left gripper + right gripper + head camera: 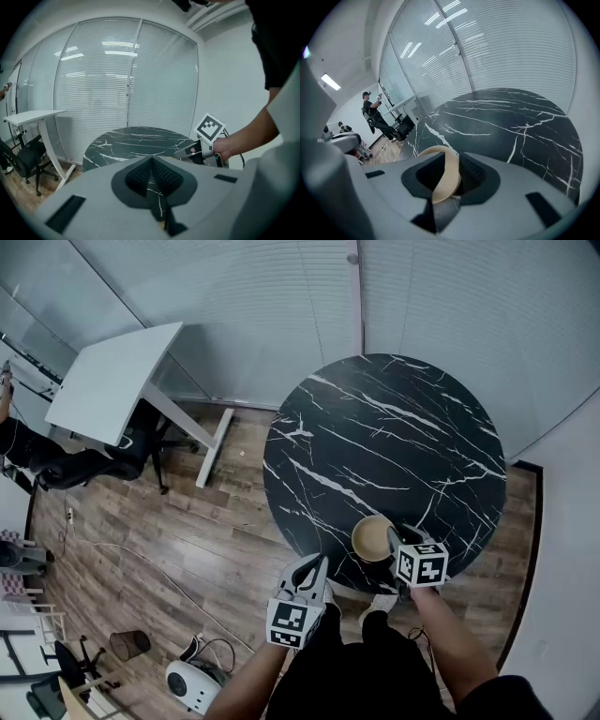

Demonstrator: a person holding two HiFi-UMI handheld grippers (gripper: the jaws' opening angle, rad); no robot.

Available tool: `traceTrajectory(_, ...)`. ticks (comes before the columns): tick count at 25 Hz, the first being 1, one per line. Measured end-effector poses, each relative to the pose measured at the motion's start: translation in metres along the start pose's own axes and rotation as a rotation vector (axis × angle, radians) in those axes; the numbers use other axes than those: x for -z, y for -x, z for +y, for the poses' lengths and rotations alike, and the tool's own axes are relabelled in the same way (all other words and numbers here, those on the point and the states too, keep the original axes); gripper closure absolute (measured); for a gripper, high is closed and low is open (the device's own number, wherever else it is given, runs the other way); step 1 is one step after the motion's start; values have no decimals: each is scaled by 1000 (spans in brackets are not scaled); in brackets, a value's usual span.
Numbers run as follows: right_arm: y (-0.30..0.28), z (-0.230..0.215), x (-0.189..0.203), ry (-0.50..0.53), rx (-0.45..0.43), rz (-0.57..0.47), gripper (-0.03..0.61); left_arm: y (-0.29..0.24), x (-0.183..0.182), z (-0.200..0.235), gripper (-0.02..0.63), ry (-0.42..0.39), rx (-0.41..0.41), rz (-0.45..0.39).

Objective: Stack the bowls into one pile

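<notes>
In the head view, the tan bowl [372, 538] is sitting at the near edge of the round black marble surface [375, 427], close to the person. The right gripper [397, 542] is meeting it from the near right side, and its tip is lying over the right part of the rim. The left gripper [316, 566] is hanging beside the surface, off its edge and to the left of the bowl, so the right hand is clearly the nearer one. I cannot tell if this is one bowl or several already nested.

In the left gripper view, its jaws are resting together with nothing between them. They are pointing across the surface toward the window blinds [126, 84].

In the right gripper view, the jaws are standing apart and the bowl's thin wall is passing between them, edge-on. It is lying close to the right pad, with a free gap on the left. I am judging that the gripper is not pressing the bowl, so it is resting on the surface by its own weight.
</notes>
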State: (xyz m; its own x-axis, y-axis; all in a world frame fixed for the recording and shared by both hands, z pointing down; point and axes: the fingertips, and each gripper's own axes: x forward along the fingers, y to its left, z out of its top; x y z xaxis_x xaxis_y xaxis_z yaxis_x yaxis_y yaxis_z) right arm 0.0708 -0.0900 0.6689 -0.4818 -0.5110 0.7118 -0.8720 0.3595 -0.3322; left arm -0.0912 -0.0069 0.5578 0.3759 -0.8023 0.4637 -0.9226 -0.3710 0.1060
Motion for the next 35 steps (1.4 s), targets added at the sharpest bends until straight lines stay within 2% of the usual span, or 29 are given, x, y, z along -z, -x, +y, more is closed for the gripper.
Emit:
traceTrajectory(11, 37, 26, -42, 72, -62, -133, 482, -1, -13, -5, 600, -7, 8, -27)
traceTrajectory(16, 64, 39, -73, 64, -92, -254, 497, -7, -40, -8, 601, -29, 19, -81)
traceTrajectory(20, 89, 53, -93, 109, -113, -353, 532, -8, -59, -8, 600, -49, 20, -114)
traceTrajectory(25, 120, 65, -115, 186, -104, -469, 563, -5, -89, -10, 600, -72, 24, -172)
traceTrajectory(30, 154, 78, -131, 308, -69, -554, 569, 3, -107, -13, 600, -73, 26, -213)
traceTrajectory(35, 181, 82, -145, 315, -64, -611, 569, 11, -136, -16, 601, -130, 35, -271)
